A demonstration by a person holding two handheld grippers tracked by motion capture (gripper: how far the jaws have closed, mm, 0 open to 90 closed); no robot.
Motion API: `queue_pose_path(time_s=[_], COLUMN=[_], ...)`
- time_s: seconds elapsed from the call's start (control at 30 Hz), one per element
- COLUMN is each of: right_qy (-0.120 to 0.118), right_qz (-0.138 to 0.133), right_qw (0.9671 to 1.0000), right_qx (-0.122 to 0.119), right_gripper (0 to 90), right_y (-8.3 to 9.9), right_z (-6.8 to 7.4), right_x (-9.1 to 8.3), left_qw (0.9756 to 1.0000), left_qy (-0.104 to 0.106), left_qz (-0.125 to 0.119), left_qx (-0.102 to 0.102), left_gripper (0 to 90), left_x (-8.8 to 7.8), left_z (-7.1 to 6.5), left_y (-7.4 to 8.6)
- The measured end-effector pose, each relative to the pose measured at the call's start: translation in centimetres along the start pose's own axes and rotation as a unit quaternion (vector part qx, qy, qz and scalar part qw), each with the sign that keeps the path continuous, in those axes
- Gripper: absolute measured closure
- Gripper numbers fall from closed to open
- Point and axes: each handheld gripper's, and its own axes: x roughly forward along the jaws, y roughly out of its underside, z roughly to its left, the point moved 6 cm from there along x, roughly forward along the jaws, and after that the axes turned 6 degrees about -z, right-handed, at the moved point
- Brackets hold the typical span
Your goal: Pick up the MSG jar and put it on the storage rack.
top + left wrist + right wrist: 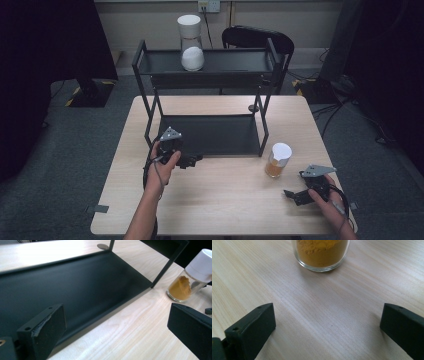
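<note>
A glass jar of orange powder (278, 160) with a white lid stands on the wooden table (220, 200), right of the black rack. My right gripper (291, 194) rests low on the table just in front of it, open and empty. In the right gripper view the jar (322, 252) is straight ahead between the spread jaws of my right gripper (325, 325). My left gripper (194, 160) is open at the front edge of the rack's lower shelf (210, 135). In the left gripper view, the left gripper (115, 330) faces that shelf (75, 282), with the jar (190, 280) at far right.
The black two-tier rack (272, 95) takes up the table's far half. A white-lidded jar of white contents (191, 44) stands on its top shelf. A black chair (257, 37) is behind the table. Bare wood lies between the two hands.
</note>
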Motion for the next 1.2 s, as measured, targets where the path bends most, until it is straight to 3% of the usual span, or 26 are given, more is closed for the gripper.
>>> queue_pose_path(time_s=[0.4, 0.97, 1.2], right_qy=[0.0, 0.0, 0.0], right_qz=[0.0, 0.0, 0.0], right_qw=[1.0, 1.0, 1.0], right_qx=[0.0, 0.0, 0.0], right_gripper=[0.0, 0.0, 0.0], right_y=[0.0, 0.0, 0.0], right_z=[0.0, 0.0, 0.0], right_x=[0.0, 0.0, 0.0], left_qw=[0.9998, 0.9988, 0.9979], left_qy=[-0.005, -0.017, -0.027], left_qz=[0.018, 0.045, 0.058], left_qx=[-0.01, -0.004, 0.008], left_gripper=[1.3, 1.4, 1.4], left_x=[0.3, 1.0, 1.2], left_z=[0.0, -0.5, -0.9], left_y=[2.5, 5.4, 6.2])
